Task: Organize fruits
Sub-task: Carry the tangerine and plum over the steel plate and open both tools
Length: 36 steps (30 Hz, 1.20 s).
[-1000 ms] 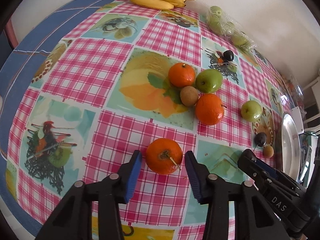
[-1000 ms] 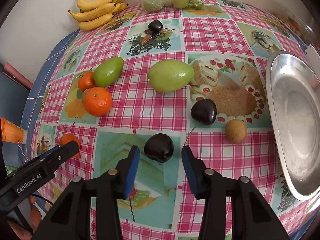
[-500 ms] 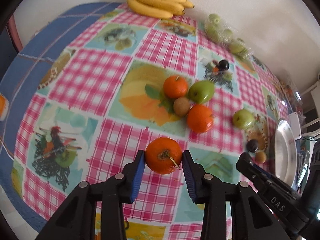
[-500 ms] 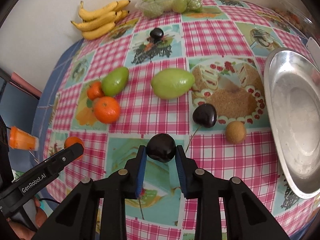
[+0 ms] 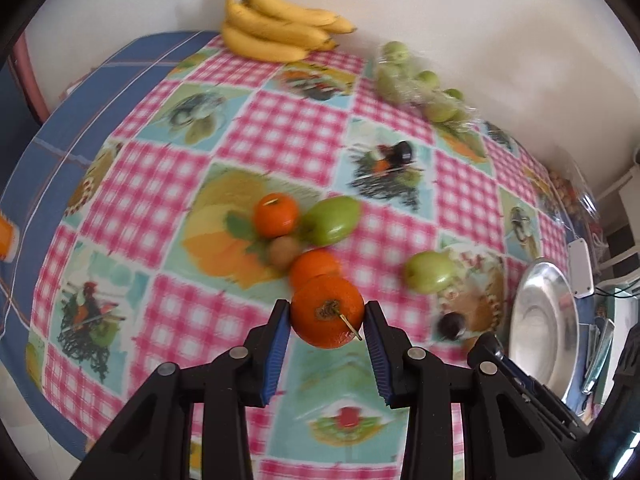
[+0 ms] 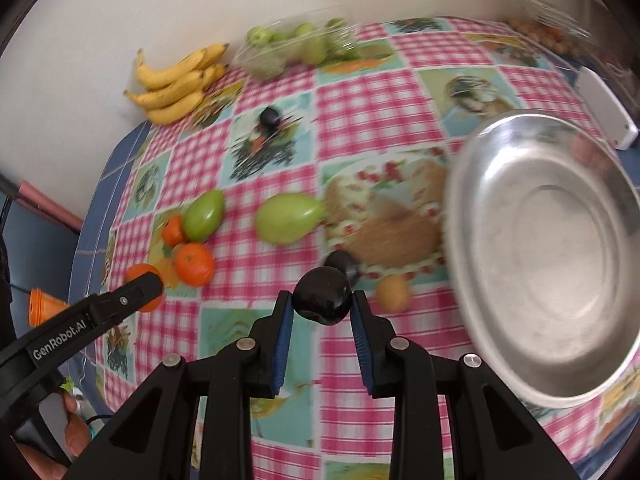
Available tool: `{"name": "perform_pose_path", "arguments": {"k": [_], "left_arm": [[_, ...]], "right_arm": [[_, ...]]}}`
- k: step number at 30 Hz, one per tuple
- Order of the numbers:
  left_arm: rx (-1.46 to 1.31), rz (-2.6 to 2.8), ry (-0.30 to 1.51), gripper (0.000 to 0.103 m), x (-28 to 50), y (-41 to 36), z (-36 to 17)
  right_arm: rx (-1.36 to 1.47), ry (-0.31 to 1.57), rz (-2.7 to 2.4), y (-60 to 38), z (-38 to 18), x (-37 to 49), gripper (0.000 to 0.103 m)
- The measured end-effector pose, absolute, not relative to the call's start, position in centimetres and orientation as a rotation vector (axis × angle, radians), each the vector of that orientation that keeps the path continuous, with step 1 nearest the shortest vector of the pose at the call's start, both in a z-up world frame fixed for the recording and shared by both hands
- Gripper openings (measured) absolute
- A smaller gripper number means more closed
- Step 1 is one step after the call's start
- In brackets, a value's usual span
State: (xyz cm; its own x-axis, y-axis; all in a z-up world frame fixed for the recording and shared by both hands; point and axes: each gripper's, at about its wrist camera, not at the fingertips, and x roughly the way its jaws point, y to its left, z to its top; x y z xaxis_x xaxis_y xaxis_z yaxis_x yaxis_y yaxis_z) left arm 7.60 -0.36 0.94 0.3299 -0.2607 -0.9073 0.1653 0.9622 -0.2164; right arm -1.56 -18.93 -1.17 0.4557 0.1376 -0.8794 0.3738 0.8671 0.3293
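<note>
Well, both grippers have fruit in them over the checked tablecloth (image 5: 280,136). The left gripper (image 5: 327,318) has its blue pads pressed against either side of a tangerine (image 5: 327,316), stem end and a thin twig facing the camera; its jaws closed in a little further on the fruit over the last second and then stopped. The right gripper (image 6: 322,303) is clamped on a dark plum (image 6: 322,295), glossy and nearly black; those jaws came together on it within that same second and then held steady.

Just beyond the held tangerine lies a cluster on the cloth: a second tangerine (image 5: 315,266), a small brown kiwi (image 5: 283,251) touching it, a third tangerine (image 5: 276,215), and a green mango (image 5: 334,219) beside that. Another green mango (image 6: 289,218) lies alone nearer the middle. Past the plum sits a second dark plum (image 6: 340,262), partly hidden behind the held one, with a small tan fruit (image 6: 392,293) just to its right (too blurred to name properly).

A steel bowl (image 6: 552,248) stands at the right side of the table, nothing in it that I can make out. Against the far wall are a bunch of bananas (image 5: 276,28) and a clear bag of small green fruit (image 6: 296,46). One more dark plum (image 6: 270,117) rests on a printed panel of the cloth in front of them.
</note>
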Motion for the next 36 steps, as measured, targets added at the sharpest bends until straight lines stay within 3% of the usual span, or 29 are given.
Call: {"name": "perform_pose_path", "arguments": {"k": [19, 36], "left_arm": [[0.015, -0.548, 1.196, 0.040, 3.6, -17.0, 0.4], [0.087, -0.624, 1.255, 0.040, 0.5, -21.6, -2.1]], "right_arm": [[0.666, 1.105, -0.502, -33.4, -2.3, -9.3, 0.031], [0.724, 1.178, -0.557, -35.5, -4.2, -11.8, 0.031]]}}
